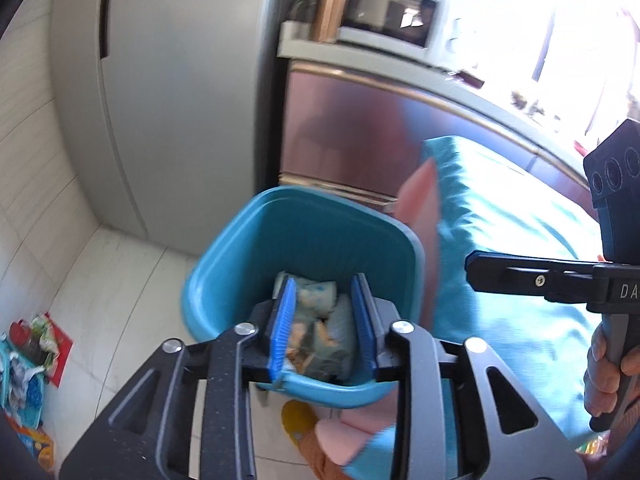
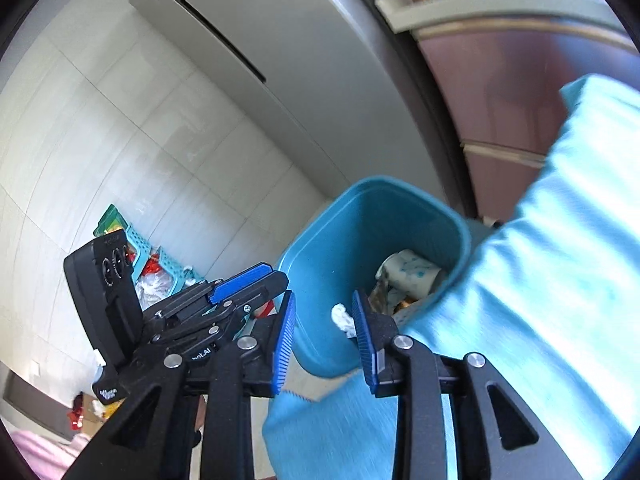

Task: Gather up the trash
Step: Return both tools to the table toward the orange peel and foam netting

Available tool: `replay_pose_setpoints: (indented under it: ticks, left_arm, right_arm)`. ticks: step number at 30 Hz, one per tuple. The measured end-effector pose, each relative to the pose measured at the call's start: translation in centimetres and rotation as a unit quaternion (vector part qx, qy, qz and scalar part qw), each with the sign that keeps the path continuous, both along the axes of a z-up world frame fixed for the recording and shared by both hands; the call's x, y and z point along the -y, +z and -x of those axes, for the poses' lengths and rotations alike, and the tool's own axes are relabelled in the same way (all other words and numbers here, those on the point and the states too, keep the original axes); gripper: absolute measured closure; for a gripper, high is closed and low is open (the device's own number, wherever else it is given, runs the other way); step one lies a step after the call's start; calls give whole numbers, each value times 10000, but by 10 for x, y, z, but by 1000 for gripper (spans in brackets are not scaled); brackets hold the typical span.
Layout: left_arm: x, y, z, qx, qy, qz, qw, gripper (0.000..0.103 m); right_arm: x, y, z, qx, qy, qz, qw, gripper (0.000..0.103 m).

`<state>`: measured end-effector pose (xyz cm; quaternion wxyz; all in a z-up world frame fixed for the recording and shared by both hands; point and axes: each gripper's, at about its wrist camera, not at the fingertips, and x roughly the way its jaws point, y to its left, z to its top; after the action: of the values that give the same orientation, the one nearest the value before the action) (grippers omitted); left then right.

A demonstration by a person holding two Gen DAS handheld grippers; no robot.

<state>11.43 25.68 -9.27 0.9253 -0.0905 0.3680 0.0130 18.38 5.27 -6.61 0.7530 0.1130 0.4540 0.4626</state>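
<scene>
Both tongs hang over the blue bin [image 1: 304,240], the left gripper [image 1: 323,322] and right gripper [image 2: 325,336] parted with nothing pressed between their pads. A white crumpled scrap [image 2: 343,318] shows beside the right one's blue pad (touching or loose, unclear). Wrappers [image 1: 320,328] lie in the bin, beside the teal cloth [image 2: 540,280].

Tiled floor [image 1: 120,280], blue bin [image 1: 304,232], wrappers [image 1: 28,356]

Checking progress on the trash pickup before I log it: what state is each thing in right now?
Left tool: open, nothing between its pads, over the bin.
Right tool: open; a white crumpled scrap shows by its right pad, contact unclear.
Blue bin: upright, uncovered, partly filled with wrappers.
Fridge: doors closed.
</scene>
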Motion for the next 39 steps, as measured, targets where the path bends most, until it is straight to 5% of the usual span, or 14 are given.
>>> replay_pose_setpoints:
  ticks: [9, 24, 30, 39]
  left_arm:
    - [83, 25, 11, 420, -1209, 128, 9917, 58]
    - [264, 27, 8, 331, -3083, 233, 9504, 58]
    - [322, 22, 1, 162, -3556, 169, 9344, 58]
    - [370, 16, -5, -34, -3871, 108, 9219, 58]
  right_arm:
    - [115, 31, 35, 610, -1012, -171, 9928, 67]
    - [308, 29, 85, 873, -3120, 46, 9461, 66]
    - [348, 16, 84, 818, -3616, 205, 9285, 66]
    - [377, -4, 74, 531, -3849, 210, 9212, 61]
